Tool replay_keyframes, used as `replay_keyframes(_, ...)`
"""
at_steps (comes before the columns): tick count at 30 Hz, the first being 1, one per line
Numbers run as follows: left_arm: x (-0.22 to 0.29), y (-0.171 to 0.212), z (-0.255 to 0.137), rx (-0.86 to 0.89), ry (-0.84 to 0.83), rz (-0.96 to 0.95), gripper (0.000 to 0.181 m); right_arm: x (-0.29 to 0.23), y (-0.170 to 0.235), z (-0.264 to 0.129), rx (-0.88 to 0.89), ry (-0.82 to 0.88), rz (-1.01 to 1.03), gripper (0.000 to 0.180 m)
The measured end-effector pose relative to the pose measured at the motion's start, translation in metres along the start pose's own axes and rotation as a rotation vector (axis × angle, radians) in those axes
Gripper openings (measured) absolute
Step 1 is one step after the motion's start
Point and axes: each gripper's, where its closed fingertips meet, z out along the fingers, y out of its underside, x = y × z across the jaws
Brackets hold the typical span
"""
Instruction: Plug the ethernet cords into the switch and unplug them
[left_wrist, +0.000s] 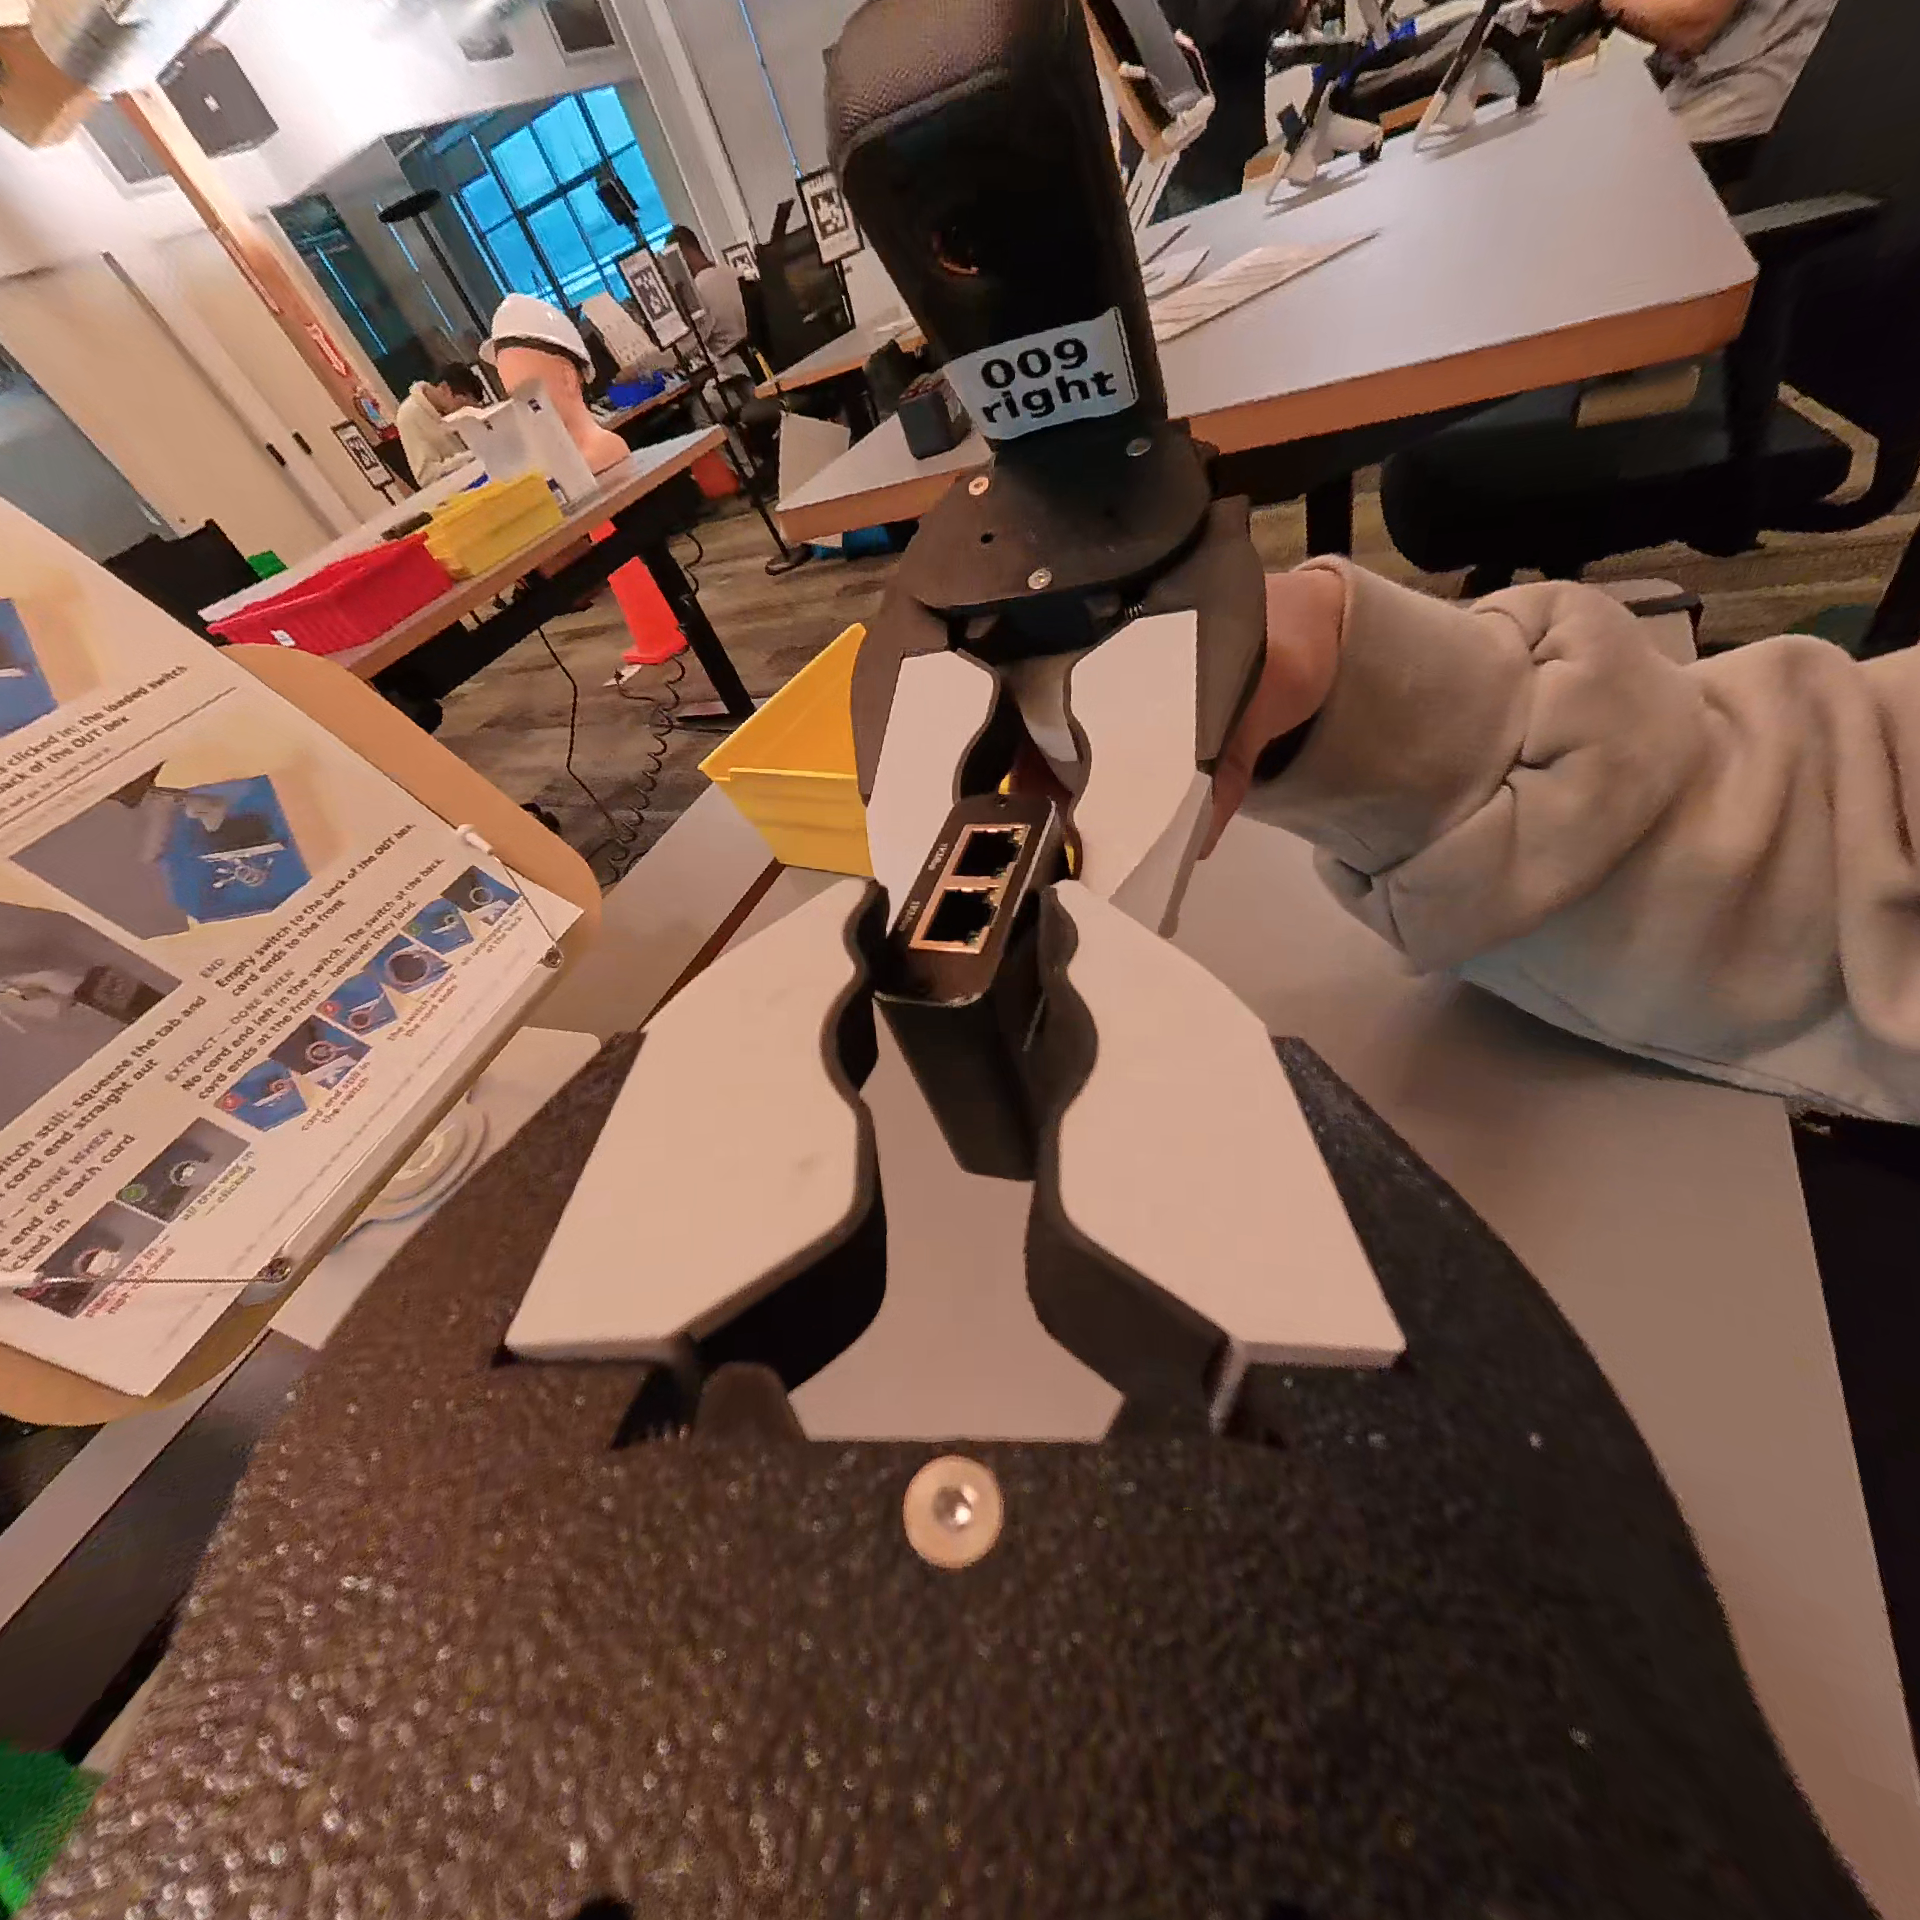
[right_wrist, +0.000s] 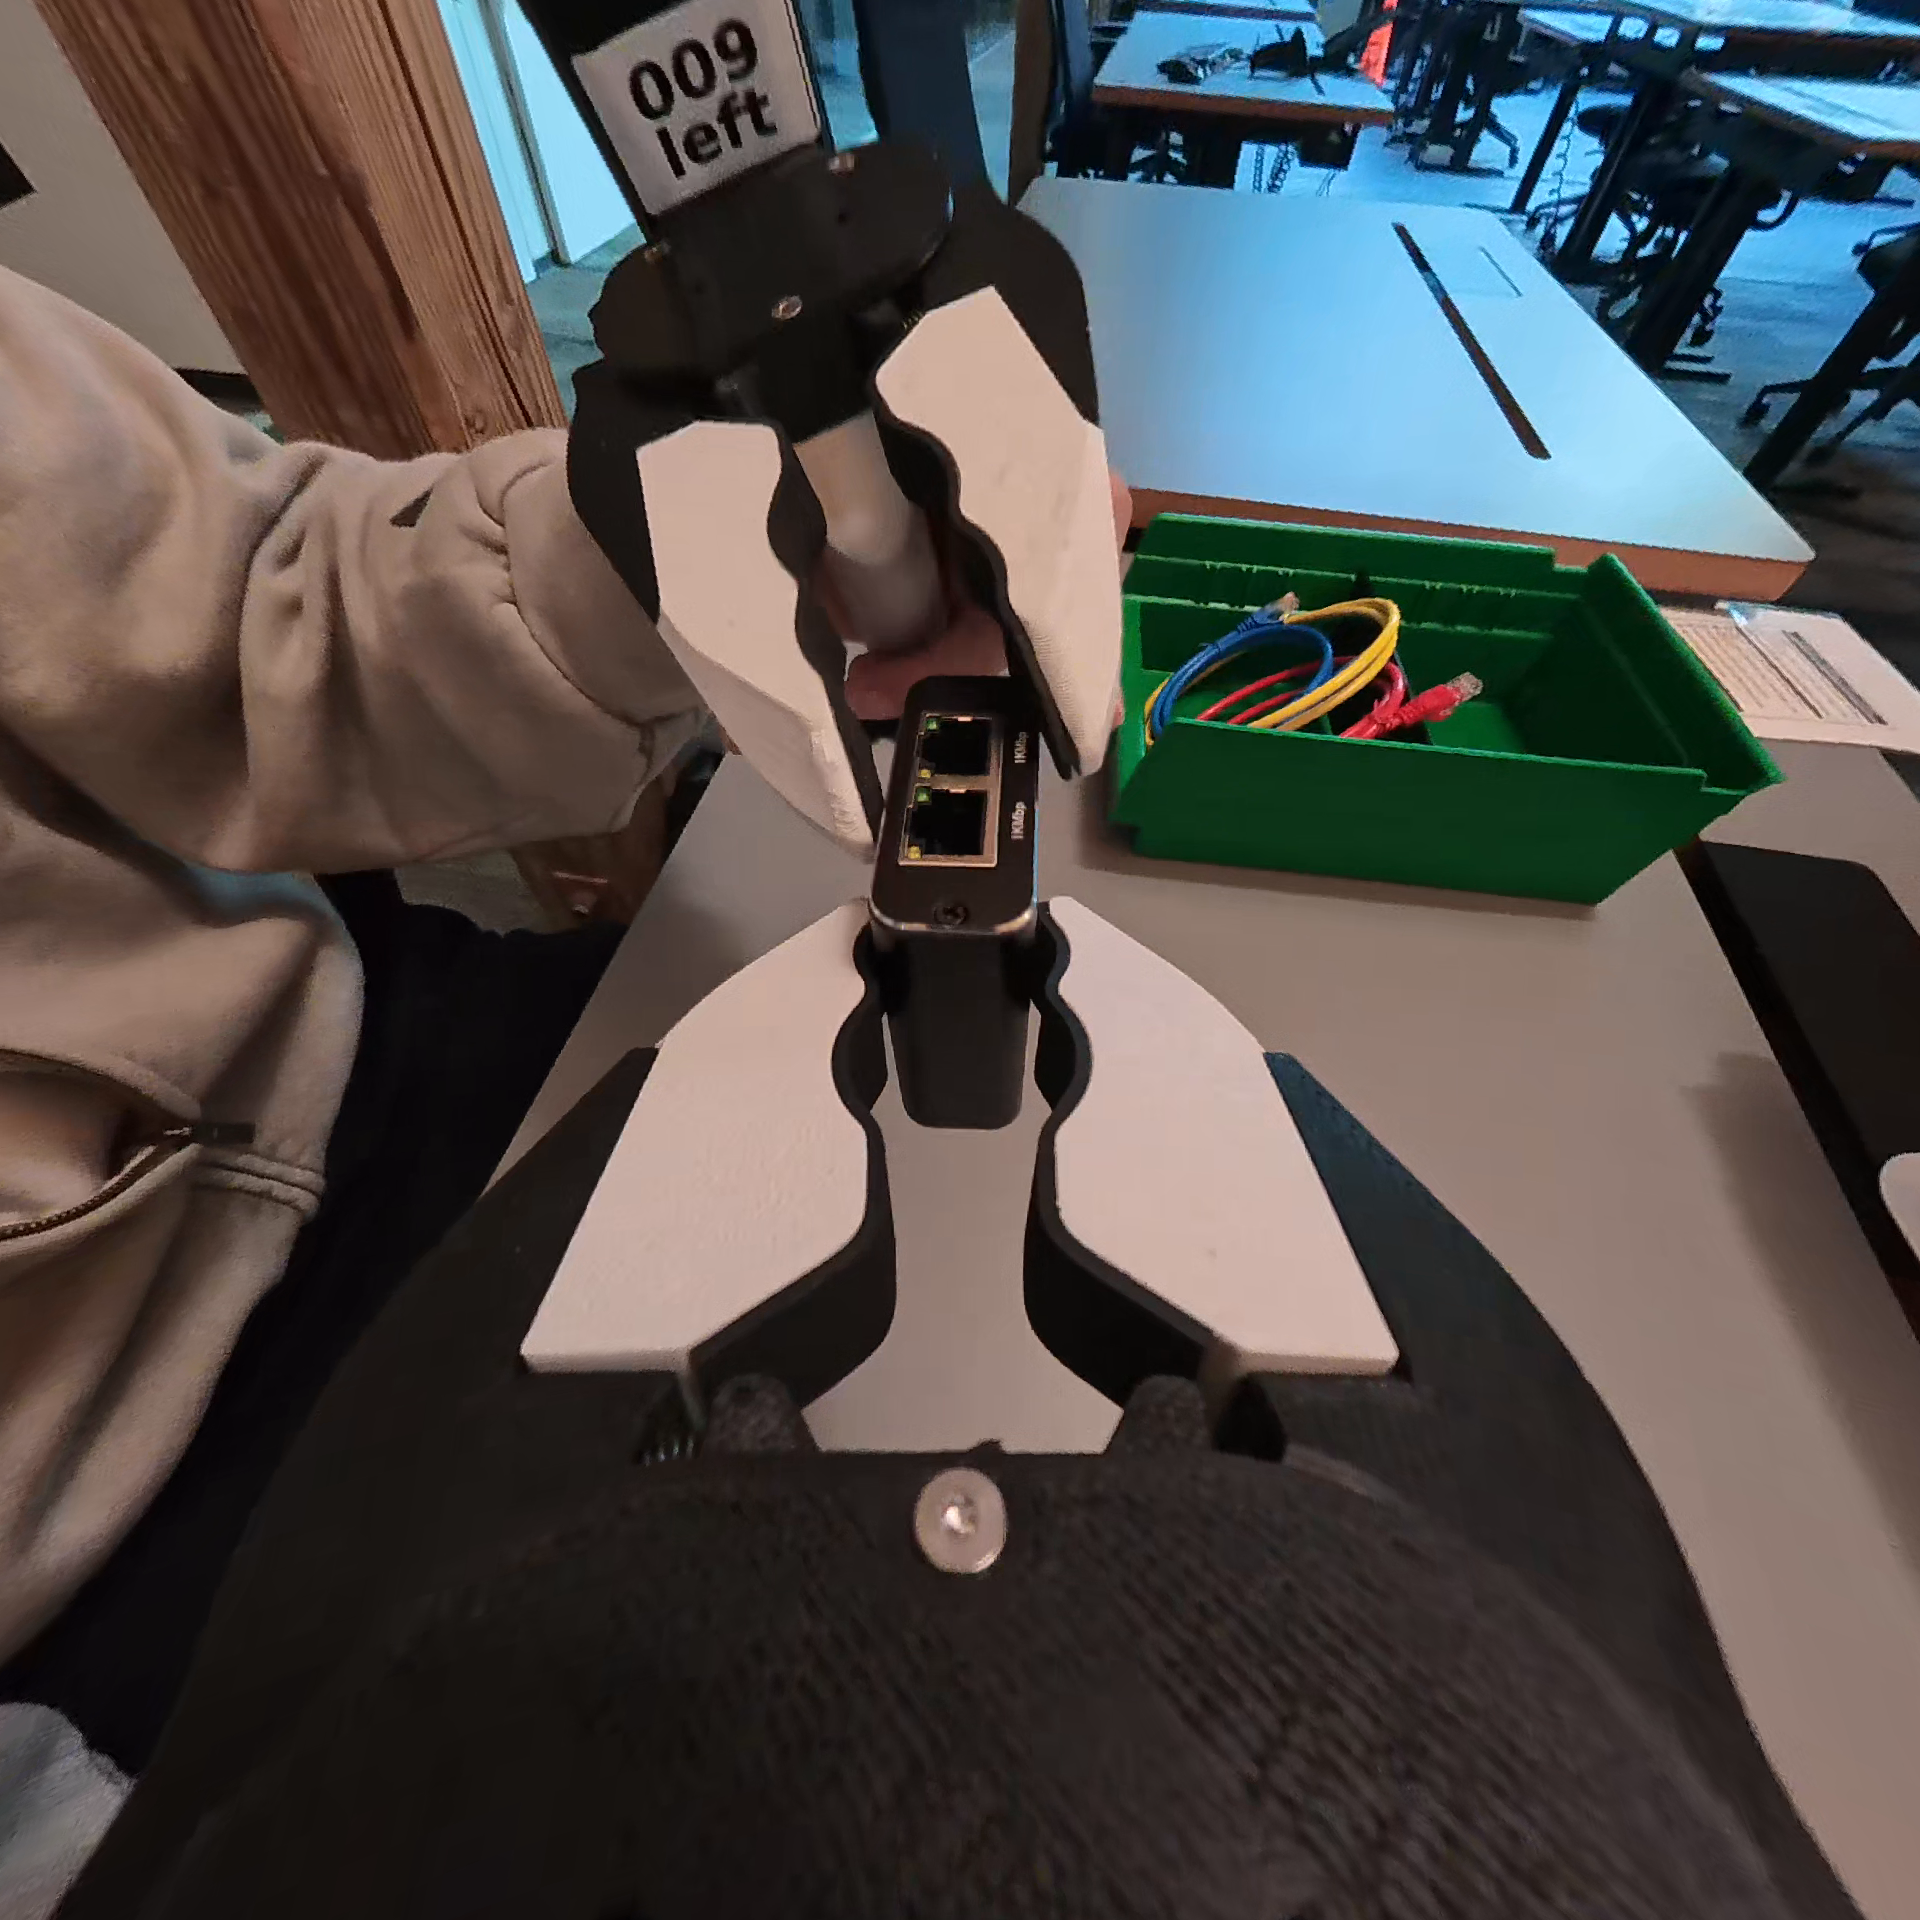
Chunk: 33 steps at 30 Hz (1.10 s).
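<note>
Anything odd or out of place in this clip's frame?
Nothing damaged or spilled. One oddity: both the left tongs and right tongs clamp the small black two-port switch at once, ports empty, while the coloured ethernet cords lie in the green plastic bin.

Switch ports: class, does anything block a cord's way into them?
Nothing visible. Both ports of the switch are empty and uncovered; the left tongs and right tongs clamp only its sides. The cords lie in the green bin.
</note>
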Motion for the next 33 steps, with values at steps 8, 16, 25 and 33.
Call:
replay_keyframes(8, -0.024, 0.001, -0.006, 0.209, -0.175, -0.284, 0.047, 0.026, -0.046, -0.025, 0.434, -0.007, 0.274, 0.025)
replay_keyframes(16, -0.02, 0.001, -0.001, 0.427, -0.056, -0.624, 0.029, 0.021, -0.051, -0.008, 0.502, -0.088, 0.305, 0.025)
replay_keyframes(25, 0.001, 0.016, -0.004, 0.116, 0.312, -0.866, 0.024, 0.023, -0.04, -0.024, 0.434, 0.061, 0.065, 0.03)
replay_keyframes(33, 0.019, 0.031, -0.012, -0.1, 0.549, -0.945, 0.024, 0.006, -0.02, -0.001, 0.305, -0.093, 0.117, 0.045)
